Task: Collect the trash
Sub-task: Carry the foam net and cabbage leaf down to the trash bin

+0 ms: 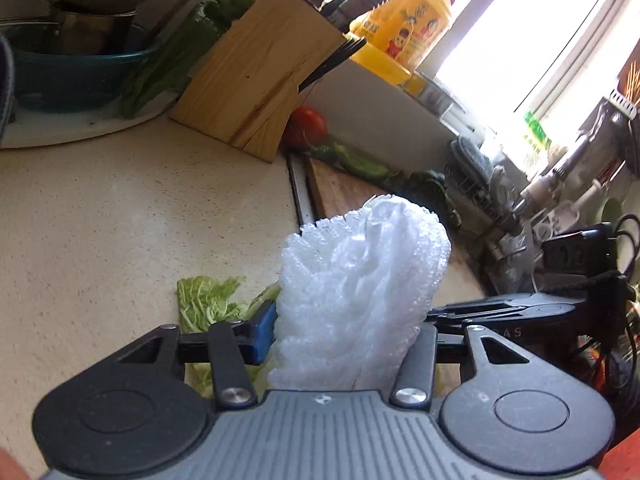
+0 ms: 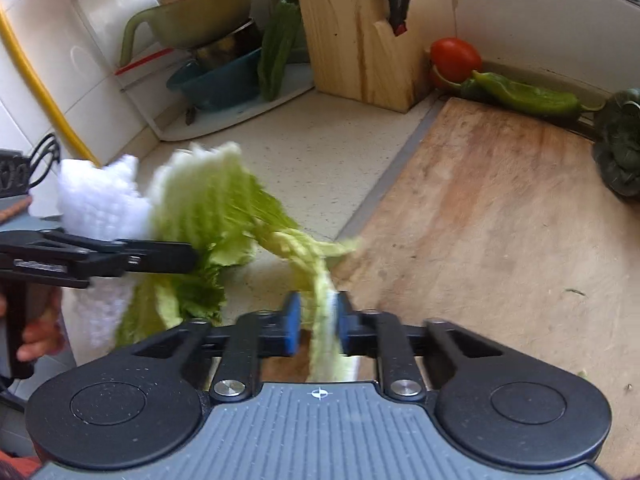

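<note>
While clamped: foam netting (image 1: pixel 360 288) left, cabbage leaf (image 2: pixel 208 216) right.

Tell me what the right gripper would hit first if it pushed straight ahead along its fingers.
The right gripper, shut on the cabbage leaf, points over the counter edge beside the cutting board. Beyond the leaf the line looks free until the wooden knife block, though depth is hard to judge.

The foam net (image 1: pixel 360 300) hides my left gripper's (image 1: pixel 344 332) right finger and the cutting board (image 1: pixel 344 192) beyond. My right gripper's (image 2: pixel 316 324) cabbage leaf (image 2: pixel 224 216) is motion-blurred (edges smeared); the dark greens (image 2: pixel 618 148) run off-frame.
</note>
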A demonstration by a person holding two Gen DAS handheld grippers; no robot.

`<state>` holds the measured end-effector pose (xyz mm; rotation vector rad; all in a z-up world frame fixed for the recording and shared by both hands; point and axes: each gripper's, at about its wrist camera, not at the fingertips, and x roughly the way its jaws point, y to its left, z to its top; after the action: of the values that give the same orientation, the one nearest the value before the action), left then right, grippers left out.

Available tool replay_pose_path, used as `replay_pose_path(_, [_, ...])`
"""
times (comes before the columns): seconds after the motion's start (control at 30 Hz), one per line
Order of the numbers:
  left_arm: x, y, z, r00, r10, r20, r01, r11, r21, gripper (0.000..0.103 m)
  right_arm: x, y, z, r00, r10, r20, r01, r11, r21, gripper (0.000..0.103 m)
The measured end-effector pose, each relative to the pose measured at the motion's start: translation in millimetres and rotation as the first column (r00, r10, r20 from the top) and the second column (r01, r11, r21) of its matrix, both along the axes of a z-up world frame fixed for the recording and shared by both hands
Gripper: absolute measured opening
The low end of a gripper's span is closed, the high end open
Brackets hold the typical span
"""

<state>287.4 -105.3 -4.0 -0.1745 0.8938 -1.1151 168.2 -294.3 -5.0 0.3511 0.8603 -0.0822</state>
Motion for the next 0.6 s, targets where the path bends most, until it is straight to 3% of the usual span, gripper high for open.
replay_pose_path(0.13, [-10.3,12.0,9.2,0.998,0.052,-0.032,-0.053,0.997,-0.061,0.044,-11.9,-20.6,-2.7,0.997,-0.032,0.065,0.014,0.966,0.257,0.014])
replay_pose_path(0.27, [-19.6,32.0,19.3,0.991,0.119,-0.06,-0.125,0.986,-0.112,0.043,-25.1,-32.1,2.2,0.987,-0.068,0.148,-0.001,0.907,0.421,0.014])
replay_pose_path(0.4, [-30.8,47.4,31.3,0.981,0.184,-0.061,-0.192,0.967,-0.167,0.043,-34.0,-40.8,8.0,0.975,-0.075,0.209,-0.05,0.842,0.538,0.014])
replay_pose_path(0.6, [-55.9,63.7,58.7,0.965,0.26,0.002,-0.253,0.94,-0.227,0.042,-36.9,-44.8,28.0,0.953,-0.044,0.3,-0.154,0.782,0.604,0.014])
